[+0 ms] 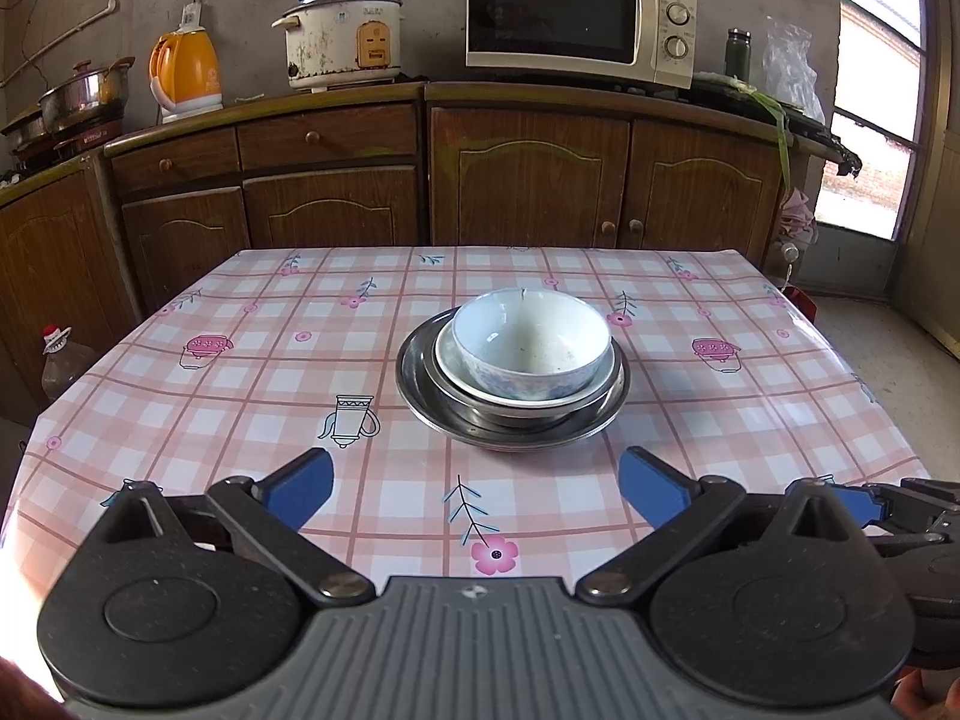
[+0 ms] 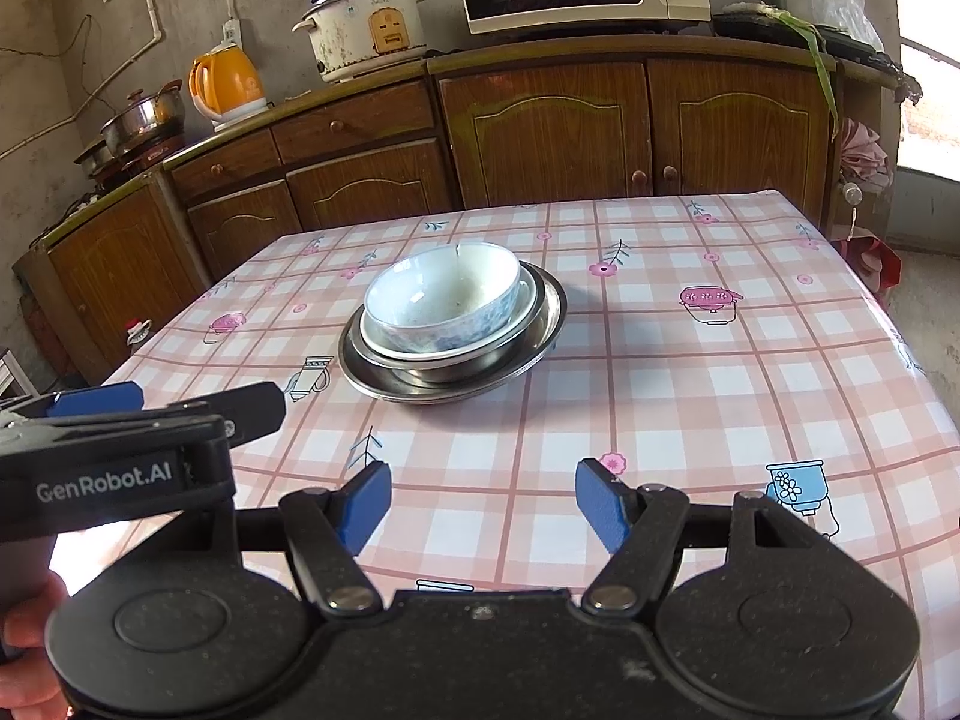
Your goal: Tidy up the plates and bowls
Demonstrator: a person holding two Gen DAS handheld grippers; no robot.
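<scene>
Centrally, stacked dishes (image 1: 513,372) sit on table (image 1: 180,396).

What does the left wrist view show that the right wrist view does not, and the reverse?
Only the left wrist view shows the capped bottle beside the table's left edge, the whole microwave with its top, and the left claw head-on, open and empty.

Only the right wrist view shows the left device's lettered side and a hand at lower left, plus the right claw, open and empty.

Both show the stack in mid-table: the patterned bowl in a white dish on steel plates, with the rice cooker and orange kettle behind.
</scene>
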